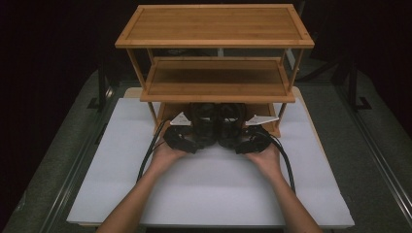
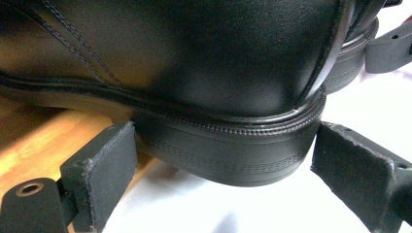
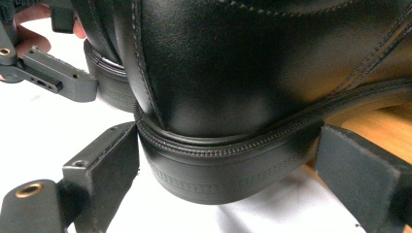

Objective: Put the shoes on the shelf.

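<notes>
Two black leather shoes stand side by side under the lowest tier of a bamboo rack (image 1: 214, 44), heels toward me: the left shoe (image 1: 203, 124) and the right shoe (image 1: 231, 124). My left gripper (image 1: 197, 140) reaches in at the left shoe's heel. In the left gripper view both pads touch the sides of that heel (image 2: 228, 150), so the left gripper (image 2: 226, 162) is shut on it. My right gripper (image 1: 239, 141) holds the right shoe's heel (image 3: 218, 160) the same way, its pads (image 3: 114, 165) pressed to the sole. Both heels hang slightly above the white mat, with the soles farther in over wood.
The rack's two upper shelves are bare, and its posts stand either side of the shoes. A white mat (image 1: 209, 194) covers the table in front. The other gripper's jaw (image 3: 58, 77) and the neighbouring shoe's heel (image 3: 104, 73) sit close by.
</notes>
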The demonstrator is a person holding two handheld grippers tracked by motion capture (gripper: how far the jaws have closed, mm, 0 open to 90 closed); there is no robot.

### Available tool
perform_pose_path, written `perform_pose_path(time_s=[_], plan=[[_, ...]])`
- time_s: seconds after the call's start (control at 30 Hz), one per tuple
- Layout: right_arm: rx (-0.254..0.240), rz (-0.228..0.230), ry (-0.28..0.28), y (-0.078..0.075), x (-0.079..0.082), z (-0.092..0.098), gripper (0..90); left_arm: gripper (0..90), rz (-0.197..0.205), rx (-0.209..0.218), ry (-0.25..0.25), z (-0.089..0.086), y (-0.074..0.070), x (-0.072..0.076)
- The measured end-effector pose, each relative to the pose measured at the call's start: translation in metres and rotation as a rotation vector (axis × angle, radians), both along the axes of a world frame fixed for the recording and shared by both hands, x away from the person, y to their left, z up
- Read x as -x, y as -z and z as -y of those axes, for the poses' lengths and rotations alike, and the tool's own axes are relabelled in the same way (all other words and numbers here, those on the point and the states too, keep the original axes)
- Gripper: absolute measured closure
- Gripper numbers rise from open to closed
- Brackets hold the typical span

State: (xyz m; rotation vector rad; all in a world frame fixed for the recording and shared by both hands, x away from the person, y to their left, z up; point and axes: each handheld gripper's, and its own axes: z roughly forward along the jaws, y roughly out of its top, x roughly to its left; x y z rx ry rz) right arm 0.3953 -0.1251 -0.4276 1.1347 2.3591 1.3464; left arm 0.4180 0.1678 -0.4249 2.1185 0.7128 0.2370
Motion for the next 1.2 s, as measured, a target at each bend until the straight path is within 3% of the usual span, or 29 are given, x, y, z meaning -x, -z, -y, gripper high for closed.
perform_pose_path(time_s=[0.33,0.7,0.73,0.77,0.83,1.0,1.2], plan=[[-0.008,0.000,0.032,0.003,-0.021,0.000,9.3,9.2,0.010,-0.019,-0.019,0.004,-0.002,-0.020],[-0.021,0.035,0.051,0.003,-0.041,0.001,9.3,9.2,0.000,0.013,-0.043,0.006,0.001,-0.043],[-0.026,0.012,0.066,0.004,-0.043,0.000,9.3,9.2,0.000,0.014,-0.047,0.006,0.002,-0.044],[-0.017,0.049,0.057,0.005,-0.046,0.000,9.3,9.2,0.001,0.010,-0.046,0.006,0.002,-0.046],[-0.019,0.048,0.071,0.006,-0.048,-0.001,9.2,9.2,-0.005,0.028,-0.048,0.007,0.004,-0.050],[-0.014,0.066,0.078,0.008,-0.052,-0.002,9.1,9.2,-0.001,0.014,-0.060,0.005,0.009,-0.055],[0.017,0.053,0.087,0.015,-0.053,-0.006,8.9,9.2,0.001,-0.033,-0.060,0.008,0.016,-0.057]])
